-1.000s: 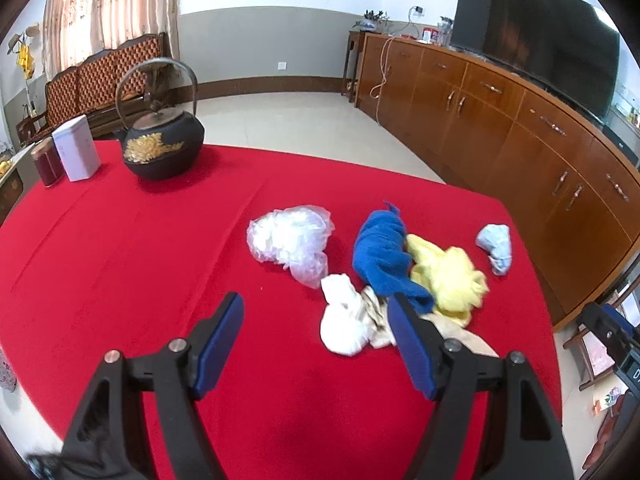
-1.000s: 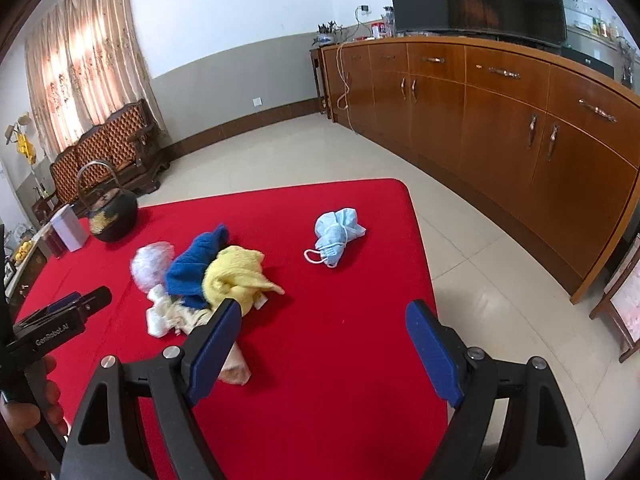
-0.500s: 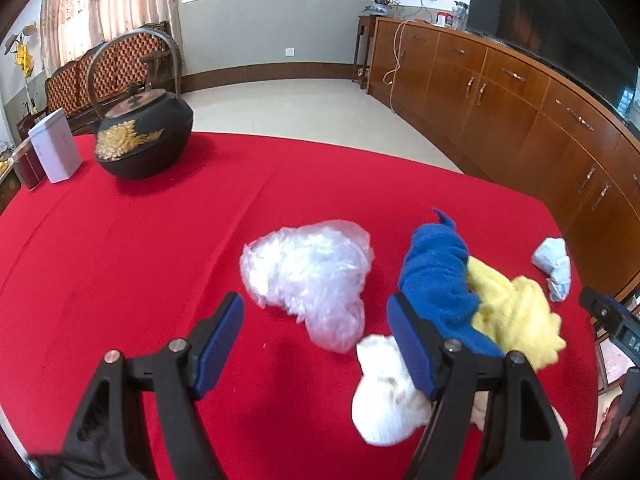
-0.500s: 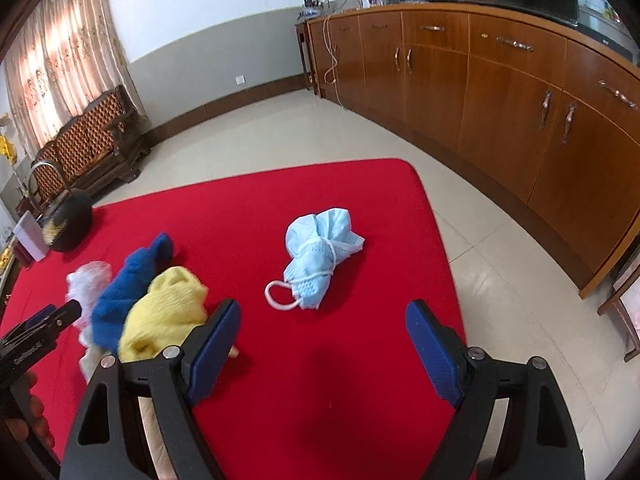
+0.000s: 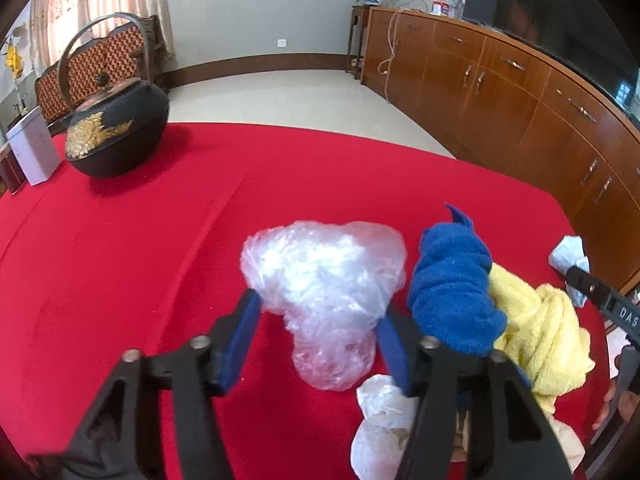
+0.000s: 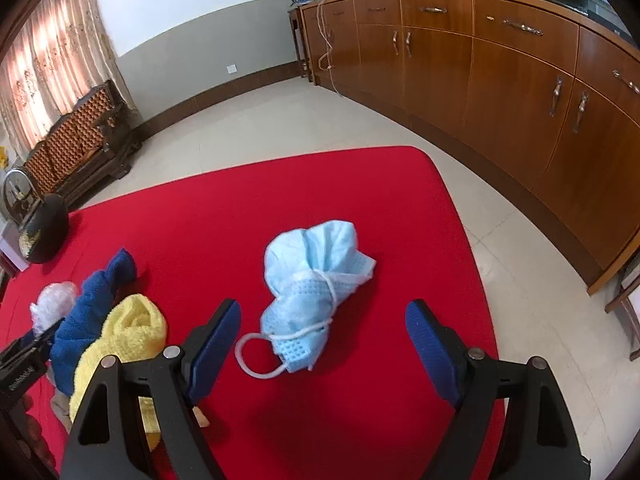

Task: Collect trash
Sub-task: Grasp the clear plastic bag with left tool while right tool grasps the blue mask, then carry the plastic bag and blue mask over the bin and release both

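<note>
A crumpled clear plastic bag point(image 5: 324, 280) lies on the red tablecloth point(image 5: 120, 260). My left gripper point(image 5: 318, 312) straddles it with jaws closing, and the blue pads touch both of its sides. A balled light-blue face mask point(image 6: 316, 280) with a white ear loop lies near the table's right edge. My right gripper point(image 6: 324, 312) hangs open just before it, one finger on each side, neither touching. Between the two items sit a blue cloth point(image 5: 452, 288), a yellow cloth point(image 5: 536, 320) and a white crumpled wad point(image 5: 380, 420).
A black iron teapot point(image 5: 116, 136) and a white box point(image 5: 34, 152) stand at the table's far left. Wooden cabinets point(image 6: 520, 100) run along the right wall across a strip of tiled floor point(image 6: 540, 280). A hand shows at the right edge of the left wrist view.
Both grippers moved forward and down. The left one came around the plastic bag and its jaws narrowed onto it. The right one came up to the face mask, still wide.
</note>
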Demonstrator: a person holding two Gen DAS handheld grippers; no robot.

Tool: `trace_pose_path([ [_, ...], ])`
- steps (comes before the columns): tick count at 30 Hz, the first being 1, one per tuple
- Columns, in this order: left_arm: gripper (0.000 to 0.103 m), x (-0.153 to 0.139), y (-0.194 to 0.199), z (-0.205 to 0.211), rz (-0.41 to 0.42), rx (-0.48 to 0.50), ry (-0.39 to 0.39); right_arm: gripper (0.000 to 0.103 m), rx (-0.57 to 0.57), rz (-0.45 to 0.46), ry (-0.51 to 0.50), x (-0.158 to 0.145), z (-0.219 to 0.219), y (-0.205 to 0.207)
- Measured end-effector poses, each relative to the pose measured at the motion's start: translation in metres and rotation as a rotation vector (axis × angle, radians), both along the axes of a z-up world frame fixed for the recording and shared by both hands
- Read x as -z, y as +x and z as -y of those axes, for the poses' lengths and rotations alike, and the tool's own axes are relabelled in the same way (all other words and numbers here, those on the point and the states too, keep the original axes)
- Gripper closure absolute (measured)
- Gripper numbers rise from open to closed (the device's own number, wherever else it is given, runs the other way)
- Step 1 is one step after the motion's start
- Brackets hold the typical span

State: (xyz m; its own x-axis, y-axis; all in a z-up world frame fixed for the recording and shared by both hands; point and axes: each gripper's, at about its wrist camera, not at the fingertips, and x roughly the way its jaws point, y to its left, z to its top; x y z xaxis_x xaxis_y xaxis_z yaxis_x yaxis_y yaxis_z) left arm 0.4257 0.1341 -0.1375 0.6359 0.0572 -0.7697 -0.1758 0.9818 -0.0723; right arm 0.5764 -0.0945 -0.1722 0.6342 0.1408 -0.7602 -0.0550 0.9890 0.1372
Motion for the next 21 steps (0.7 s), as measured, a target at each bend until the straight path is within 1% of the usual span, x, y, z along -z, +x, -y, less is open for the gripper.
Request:
trace_pose_path([
  [1, 0.052, 0.0, -0.001, 0.001, 0.002, 0.0, 0.003, 0.031, -0.006, 0.005, 0.002, -0.001, -0.001, -0.002],
  [2, 0.054, 0.001, -0.001, 0.001, 0.003, 0.0, 0.001, 0.037, -0.016, 0.001, 0.002, 0.0, -0.002, -0.001],
  [3, 0.056, 0.002, -0.001, 0.0, 0.002, 0.0, -0.001, 0.05, -0.025, -0.004, 0.003, 0.001, -0.003, -0.001],
  [4, 0.059, 0.003, -0.001, 0.0, 0.002, 0.0, 0.0, 0.056, -0.034, -0.014, -0.002, 0.003, -0.004, 0.0],
  [5, 0.061, 0.003, -0.003, 0.0, 0.003, -0.001, -0.001, 0.057, -0.045, -0.029, -0.004, 0.006, -0.005, 0.001],
  [6, 0.063, 0.003, -0.004, 0.0, 0.005, 0.0, -0.002, 0.062, -0.05, -0.02, -0.006, 0.006, -0.005, 0.0],
  [7, 0.066, 0.003, -0.004, 0.0, 0.007, -0.001, -0.001, 0.07, -0.058, -0.022, -0.002, 0.006, -0.006, 0.0],
  [9, 0.069, 0.001, -0.003, -0.002, 0.011, -0.005, -0.002, 0.074, -0.071, -0.022, 0.001, 0.006, -0.008, -0.003],
  [11, 0.071, -0.002, -0.007, -0.003, 0.021, -0.008, -0.004, 0.075, -0.084, 0.0, 0.008, 0.001, -0.008, -0.009],
  [12, 0.077, -0.005, -0.009, -0.003, 0.027, -0.009, -0.001, 0.075, -0.09, 0.015, 0.008, -0.002, -0.009, -0.013],
  [13, 0.079, -0.006, -0.011, -0.003, 0.029, -0.007, -0.001, 0.075, -0.097, 0.028, 0.005, -0.005, -0.01, -0.017],
  [21, 0.079, -0.021, -0.033, -0.006, 0.05, -0.003, -0.013, 0.076, -0.117, 0.043, 0.02, -0.022, -0.003, -0.056],
])
